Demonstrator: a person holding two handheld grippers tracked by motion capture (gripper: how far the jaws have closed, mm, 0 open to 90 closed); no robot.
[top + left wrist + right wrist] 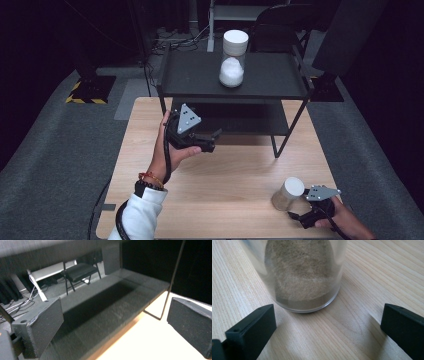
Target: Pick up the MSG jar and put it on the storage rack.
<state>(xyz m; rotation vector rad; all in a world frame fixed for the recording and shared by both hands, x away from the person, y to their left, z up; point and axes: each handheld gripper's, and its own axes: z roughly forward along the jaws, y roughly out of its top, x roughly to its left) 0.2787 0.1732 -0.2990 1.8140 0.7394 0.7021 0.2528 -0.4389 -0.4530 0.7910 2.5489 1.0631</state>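
Note:
A clear jar (pixel 287 193) with a white lid and brownish powder stands near the table's front right; in the right gripper view the jar (pixel 304 275) rests just beyond the open jaws. My right gripper (pixel 296 216) sits low on the table behind it, open, with nothing held (pixel 327 325). A second jar (pixel 233 58) with a white lid and white powder stands on the top of a black shelf (pixel 270 85). My left gripper (pixel 216 139) is held up in front of the shelf, open and empty (pixel 115 325), facing the lower shelf (pixel 105 307).
The wooden table (pixel 225 200) has bare room across its middle and front left. The shelf's thin black legs (pixel 290 127) stand on the table. A folding chair (pixel 80 271) and cables lie on the floor beyond.

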